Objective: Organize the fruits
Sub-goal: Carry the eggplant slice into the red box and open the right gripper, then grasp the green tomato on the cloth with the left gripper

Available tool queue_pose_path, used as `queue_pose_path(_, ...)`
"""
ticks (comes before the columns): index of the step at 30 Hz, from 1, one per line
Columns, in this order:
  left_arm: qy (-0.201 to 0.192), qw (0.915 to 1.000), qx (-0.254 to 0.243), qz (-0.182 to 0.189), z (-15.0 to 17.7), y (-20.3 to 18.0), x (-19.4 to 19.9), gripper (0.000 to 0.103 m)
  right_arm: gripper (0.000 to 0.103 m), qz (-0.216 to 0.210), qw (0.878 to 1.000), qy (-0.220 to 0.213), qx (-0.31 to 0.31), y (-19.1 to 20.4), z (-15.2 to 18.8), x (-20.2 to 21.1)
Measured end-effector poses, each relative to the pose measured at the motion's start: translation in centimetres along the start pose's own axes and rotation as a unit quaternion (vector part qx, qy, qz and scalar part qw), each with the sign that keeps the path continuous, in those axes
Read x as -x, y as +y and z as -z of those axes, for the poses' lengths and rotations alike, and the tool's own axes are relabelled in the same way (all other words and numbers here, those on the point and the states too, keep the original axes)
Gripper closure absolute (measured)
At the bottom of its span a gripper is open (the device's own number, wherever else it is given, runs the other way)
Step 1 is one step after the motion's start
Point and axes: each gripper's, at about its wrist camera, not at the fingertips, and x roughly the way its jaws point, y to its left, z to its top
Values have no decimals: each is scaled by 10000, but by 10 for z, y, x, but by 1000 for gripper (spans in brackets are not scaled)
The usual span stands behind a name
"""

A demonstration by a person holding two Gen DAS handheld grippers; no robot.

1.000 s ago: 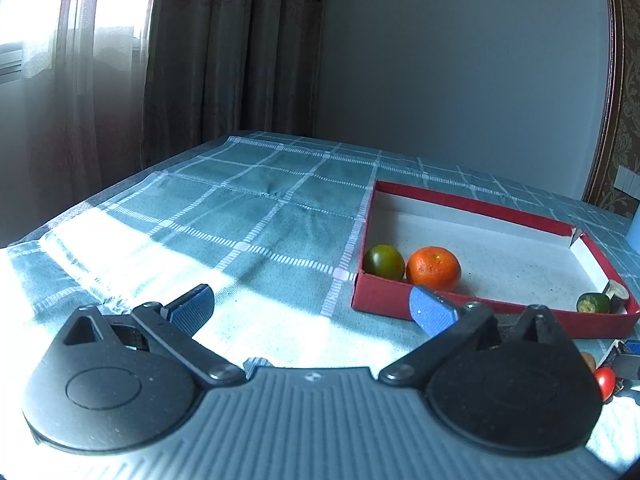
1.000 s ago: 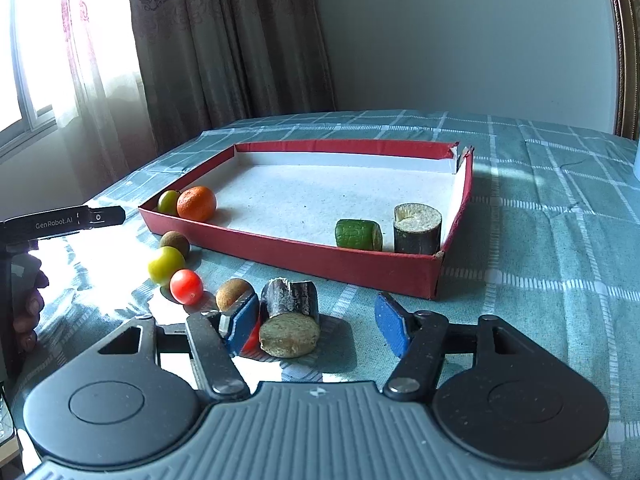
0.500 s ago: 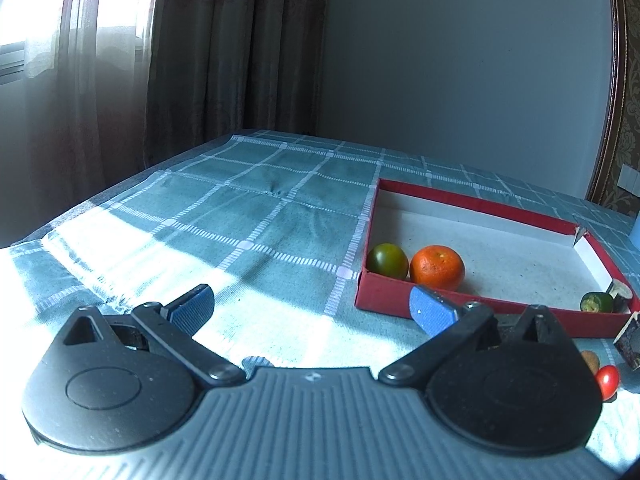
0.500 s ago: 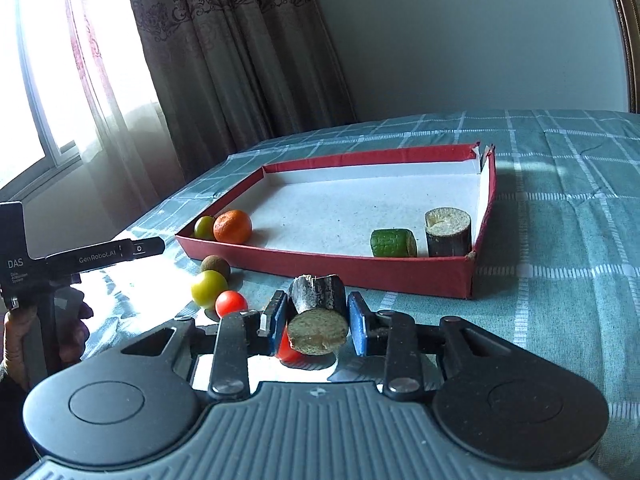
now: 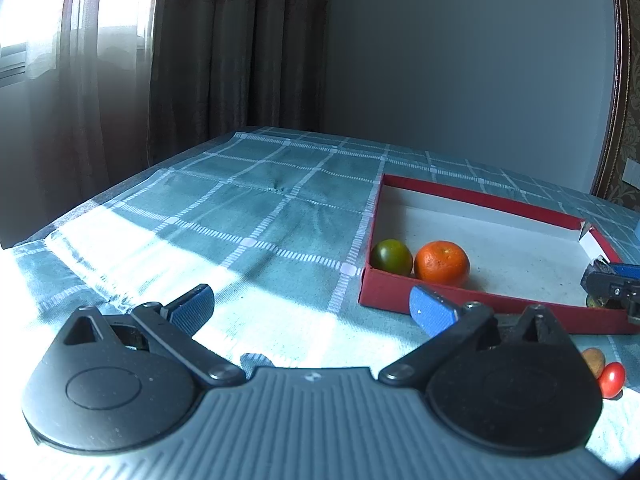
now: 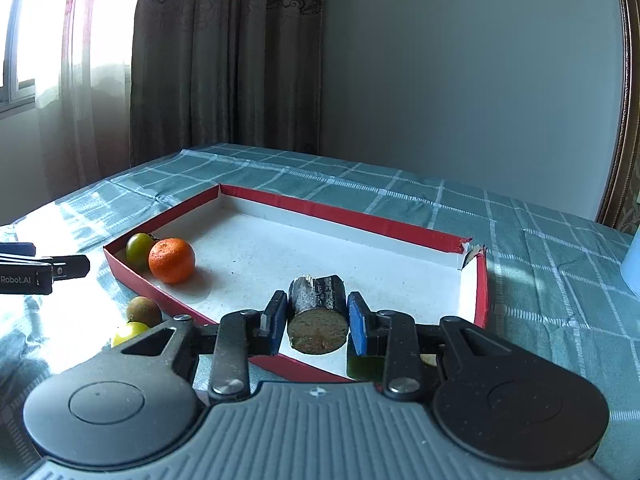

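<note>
1. Right gripper (image 6: 317, 322): jaws clamped on dark cut stalk piece (image 6: 318, 316), likely sugarcane, held lengthwise, cut face toward cam, over near part of red tray (image 6: 344, 216). Risk: round bark, narrow pad contact; piece could twist or slip out if jolted. A drop from up here may roll it into the near wall.
2. Green piece (image 6: 366, 368): mostly hidden under right finger, in tray by the look of it. Risk: setting stalk down blind could knock it.
3. Left gripper (image 5: 312, 308): jaws wide apart, nothing between, idle over checked cloth (image 5: 248, 200), near tray's corner.
4. Loose fruit outside tray: brown fruit (image 6: 144, 311), yellow-green fruit (image 6: 128, 330), red tomato (image 5: 612, 379). Risk: they roll if cloth is tugged.
5. Orange (image 6: 172, 260) & green tomato (image 6: 139, 249): in tray's left corner, touching. Safe unless stalk rolls that far.
</note>
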Motion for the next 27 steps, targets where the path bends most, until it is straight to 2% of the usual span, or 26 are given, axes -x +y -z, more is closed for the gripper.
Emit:
queue_pose_path(6, 19, 10000, -3, -11, 0, -1, -1, 0, 71, 175, 9993, 35, 320, 7, 11, -6)
queue_pose_path(10, 27, 10000, 1, -13, 0, -1, -1, 0, 69, 109, 9999, 5, 85, 1, 12, -3)
queue_pose_path(12, 31, 10000, 11, 6, 0, 0, -1, 0, 52, 88, 9999, -45, -100, -4, 11, 5)
queue_pose_path(13, 36, 10000, 25, 22, 1, 0, -1, 0, 32, 128, 9996, -121, -220, -8, 12, 12)
queue_pose_path(14, 40, 10000, 42, 53, 1, 1, -1, 0, 22, 168, 9990, -257, -326, -12, 13, 21)
queue_pose_path(16, 41, 9999, 66, 106, 1, 2, 0, 0, 22, 184, 9974, -483, -509, -21, 17, 39)
queue_pose_path(19, -22, 9995, -64, 298, 2, -2, 6, 0, 22, 104, 9950, -576, -812, -35, 27, 57)
queue_pose_path(23, -189, 9976, -599, 287, 5, -25, 14, 0, 22, 4, 9925, -462, -1134, -51, 47, 66)
queue_pose_path(27, -3, 9933, -964, 634, 13, -56, 19, 0, 22, -169, 9862, -374, -1605, -67, 58, 66)
